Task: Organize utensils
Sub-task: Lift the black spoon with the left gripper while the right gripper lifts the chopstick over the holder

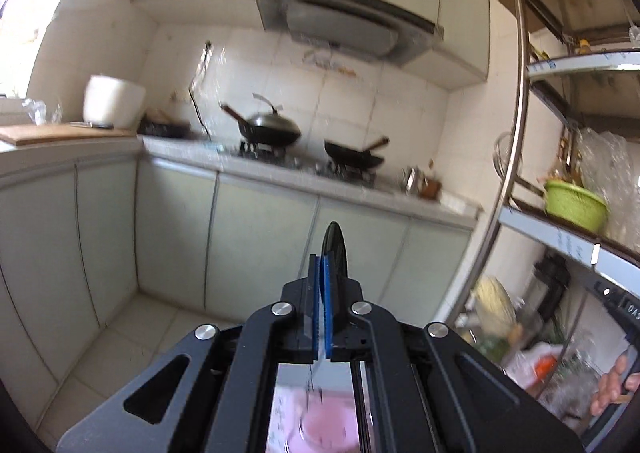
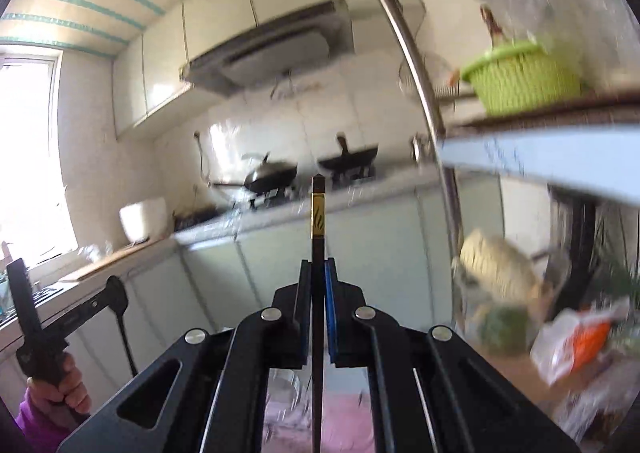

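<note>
My left gripper [image 1: 321, 265] is shut on a black spoon [image 1: 336, 249]; its rounded head sticks up edge-on past the fingertips. The same gripper and spoon [image 2: 116, 295] show at the far left of the right wrist view, held high in a hand. My right gripper [image 2: 319, 269] is shut on a dark chopstick [image 2: 318, 221] with a gold band, which points straight ahead and runs back between the fingers. Both grippers are raised in the air, facing the kitchen counter.
A counter [image 1: 280, 169] with a stove and two black woks [image 1: 270, 129] runs along the far wall under a range hood. A metal shelf rack [image 1: 516, 157] with a green basket [image 2: 524, 77] stands on the right. A white pot [image 1: 112, 99] sits at left.
</note>
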`<act>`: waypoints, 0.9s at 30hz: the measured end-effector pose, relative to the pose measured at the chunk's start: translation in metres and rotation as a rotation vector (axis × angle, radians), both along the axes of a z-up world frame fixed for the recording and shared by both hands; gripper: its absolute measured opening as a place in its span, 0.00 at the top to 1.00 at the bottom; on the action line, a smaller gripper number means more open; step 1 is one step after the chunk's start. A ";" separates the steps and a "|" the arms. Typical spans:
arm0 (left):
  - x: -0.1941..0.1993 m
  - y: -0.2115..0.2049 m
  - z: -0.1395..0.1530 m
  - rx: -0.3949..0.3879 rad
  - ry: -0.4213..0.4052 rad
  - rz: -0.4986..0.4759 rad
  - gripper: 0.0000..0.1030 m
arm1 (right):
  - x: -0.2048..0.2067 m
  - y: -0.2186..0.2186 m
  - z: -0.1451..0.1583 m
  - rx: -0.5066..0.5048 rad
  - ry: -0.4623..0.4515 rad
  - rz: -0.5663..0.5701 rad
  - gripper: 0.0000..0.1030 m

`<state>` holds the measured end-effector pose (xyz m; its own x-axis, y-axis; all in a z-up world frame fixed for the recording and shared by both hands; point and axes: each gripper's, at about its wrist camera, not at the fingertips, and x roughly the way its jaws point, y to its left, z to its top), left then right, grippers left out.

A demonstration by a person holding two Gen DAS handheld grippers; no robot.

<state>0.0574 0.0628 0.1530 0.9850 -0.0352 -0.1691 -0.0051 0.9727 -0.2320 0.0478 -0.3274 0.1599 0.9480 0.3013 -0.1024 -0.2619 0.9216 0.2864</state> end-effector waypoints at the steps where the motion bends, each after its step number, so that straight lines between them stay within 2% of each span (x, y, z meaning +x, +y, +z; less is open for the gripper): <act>1: 0.006 -0.002 0.002 0.003 -0.017 0.013 0.99 | 0.005 0.001 0.005 -0.008 -0.028 -0.019 0.94; 6: 0.027 -0.008 -0.004 0.038 -0.082 0.065 0.99 | 0.024 0.008 0.001 -0.042 -0.068 -0.063 0.94; 11: 0.035 -0.017 -0.027 0.107 -0.107 0.090 0.99 | 0.053 0.016 -0.035 -0.071 0.000 -0.062 0.94; 16: 0.042 -0.027 -0.061 0.168 -0.057 0.072 0.99 | 0.066 0.016 -0.070 -0.055 0.108 -0.041 0.94; 21: 0.039 -0.028 -0.087 0.167 0.008 0.039 0.99 | 0.068 0.016 -0.091 -0.058 0.175 -0.026 0.94; 27: 0.035 -0.025 -0.105 0.128 0.085 -0.007 0.99 | 0.069 0.017 -0.111 -0.065 0.243 -0.014 0.94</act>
